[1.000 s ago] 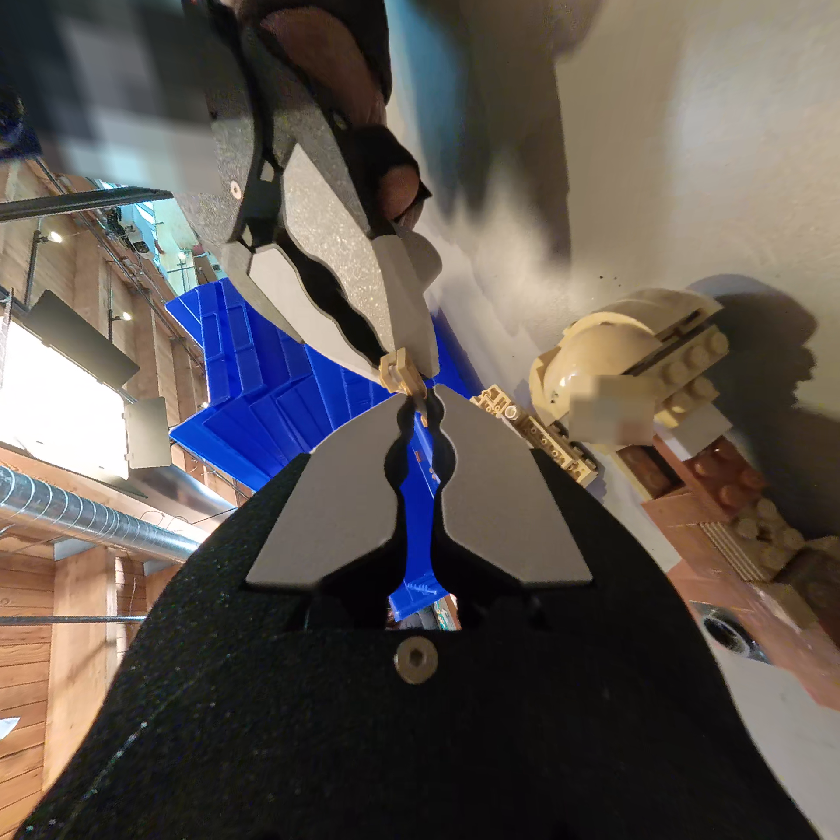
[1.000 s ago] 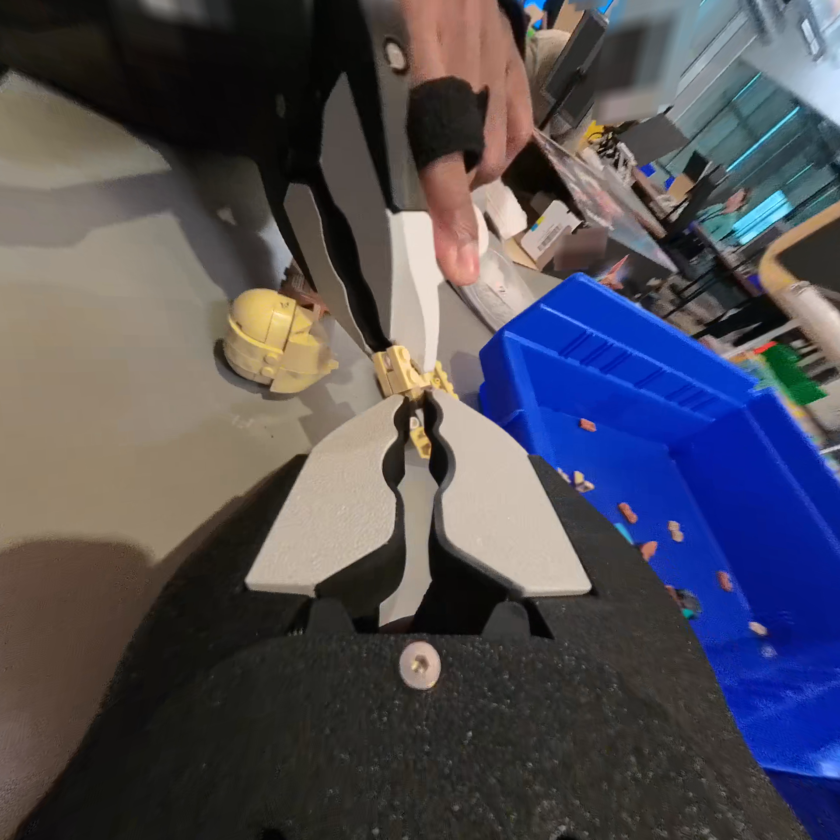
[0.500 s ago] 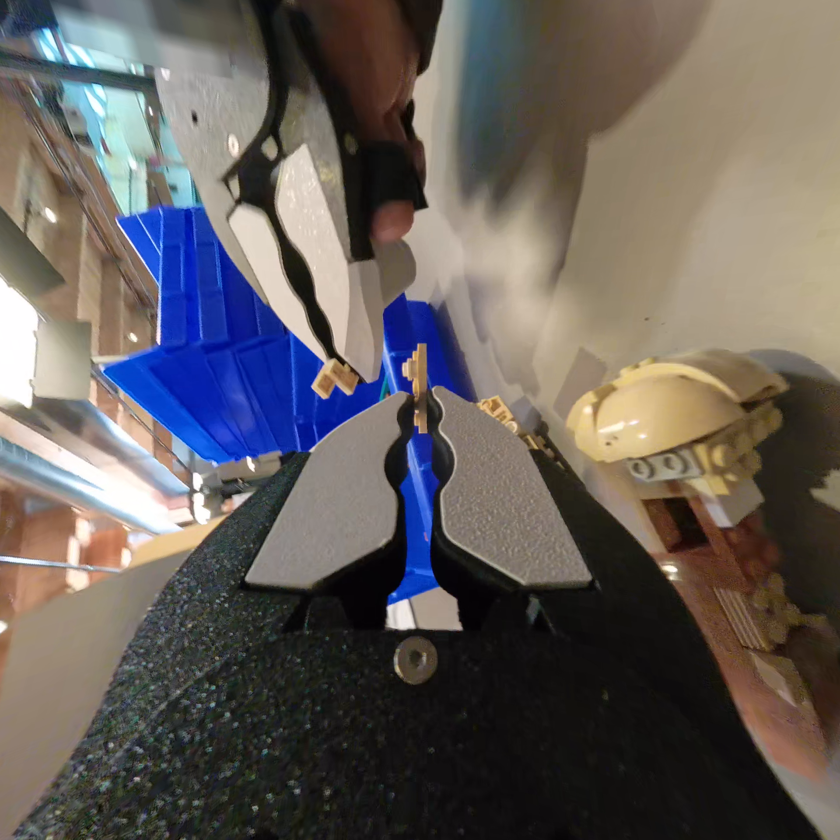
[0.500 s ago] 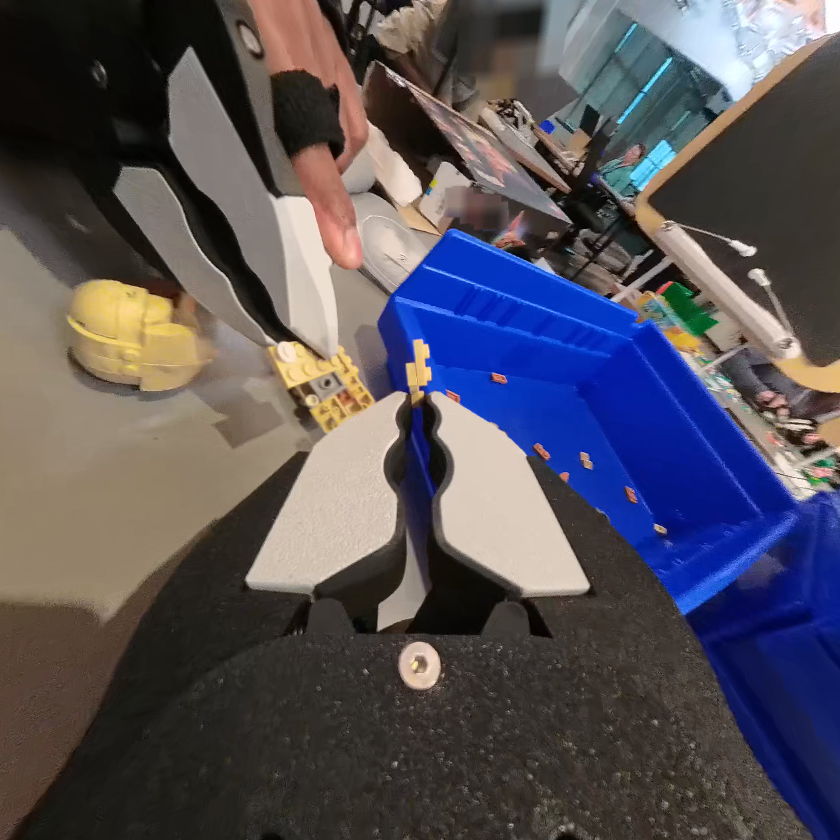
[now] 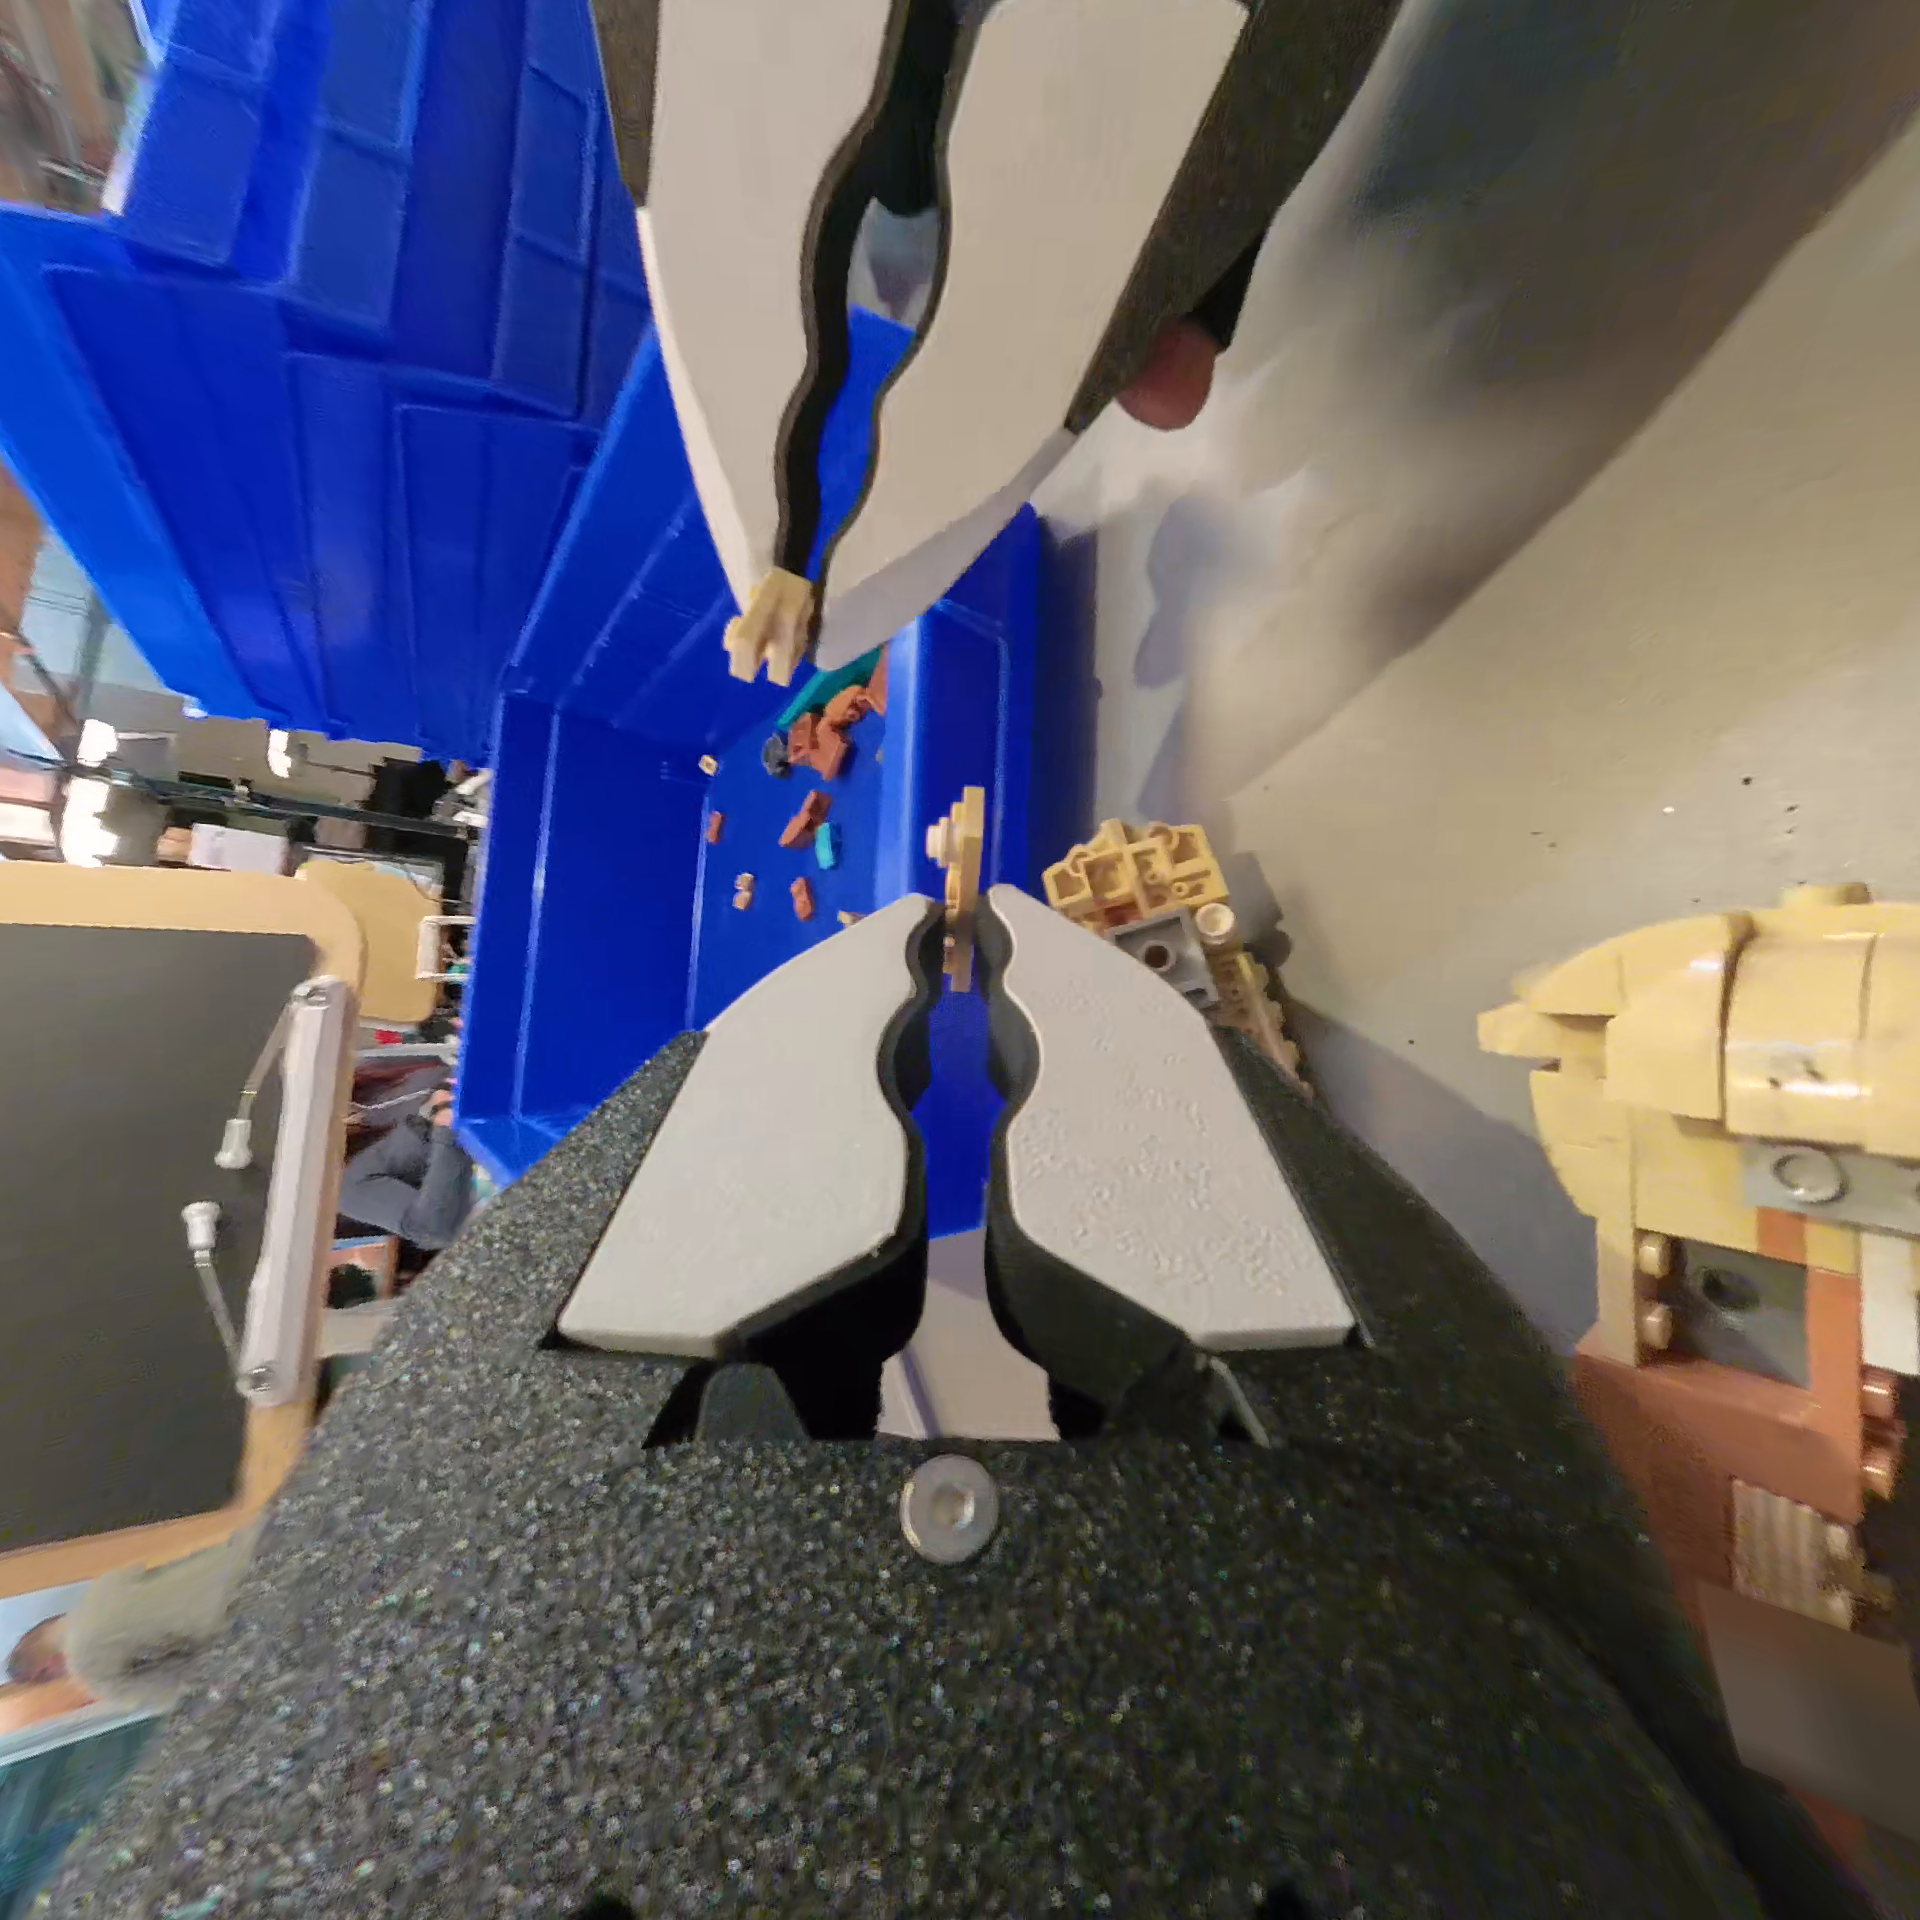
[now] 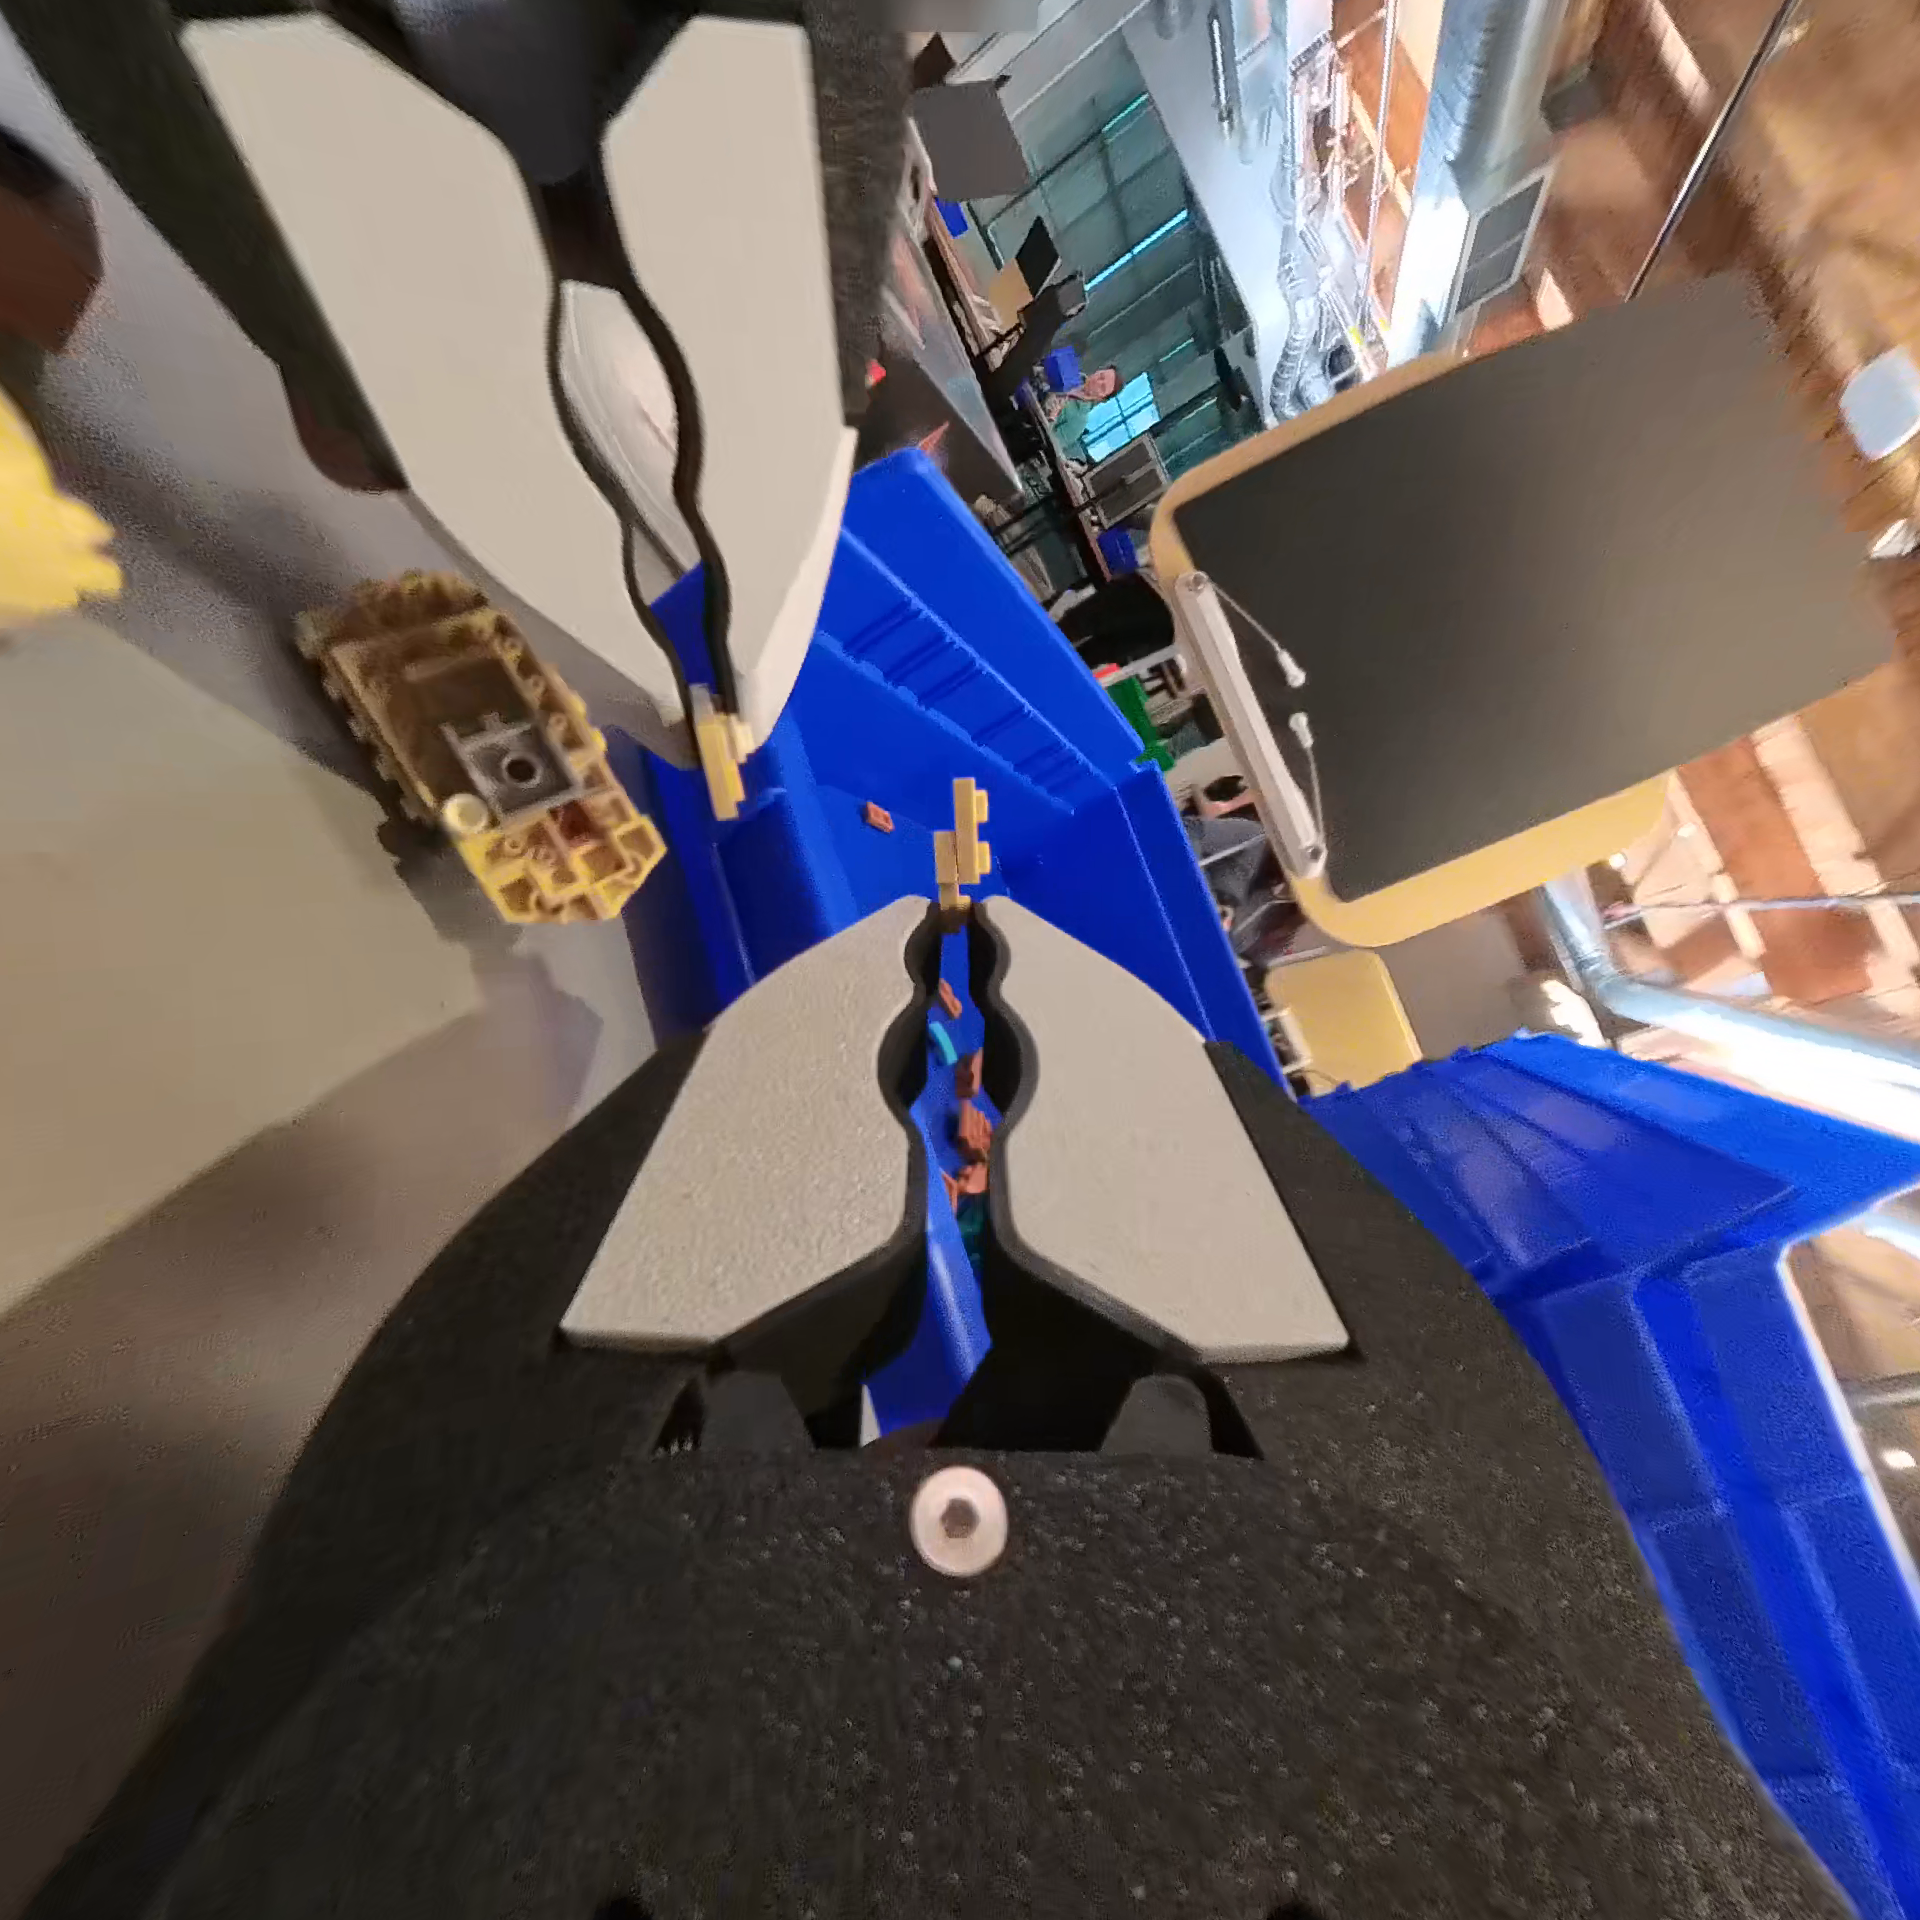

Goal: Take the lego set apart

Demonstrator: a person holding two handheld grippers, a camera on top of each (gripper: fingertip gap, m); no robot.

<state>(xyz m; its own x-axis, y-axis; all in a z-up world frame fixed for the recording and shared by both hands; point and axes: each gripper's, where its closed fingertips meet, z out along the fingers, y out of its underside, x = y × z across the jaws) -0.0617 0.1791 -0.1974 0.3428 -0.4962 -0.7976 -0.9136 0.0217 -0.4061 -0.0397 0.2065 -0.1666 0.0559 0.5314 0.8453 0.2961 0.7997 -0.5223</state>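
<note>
My left gripper [image 5: 961,914] is shut on a thin tan plate [image 5: 964,873] that stands edge-on out of its tips, above the near edge of a blue bin [image 5: 592,935]. In the right wrist view that gripper [image 6: 717,717] shows at the top with the same plate [image 6: 722,769]. My right gripper [image 6: 956,906] is shut on a small tan brick piece [image 6: 964,836] above the bin [image 6: 1101,831]. In the left wrist view it [image 5: 795,587] hangs from above with the piece [image 5: 771,629] at its tips.
A tan and grey brick cluster [image 5: 1143,904] [image 6: 488,769] lies on the grey table [image 5: 1507,675] beside the bin. A dome-shaped tan and brown model [image 5: 1714,1091] stands at the right. Loose brown and teal bricks [image 5: 821,738] lie in the bin. A black board with a wooden rim [image 6: 1507,623] is beyond. Spacing between my two grippers at the tips: around 5 centimeters.
A second ago both grippers met tip to tip on tan pieces. They have pulled apart, each keeping a tan piece, and both have swung over the blue bin.
</note>
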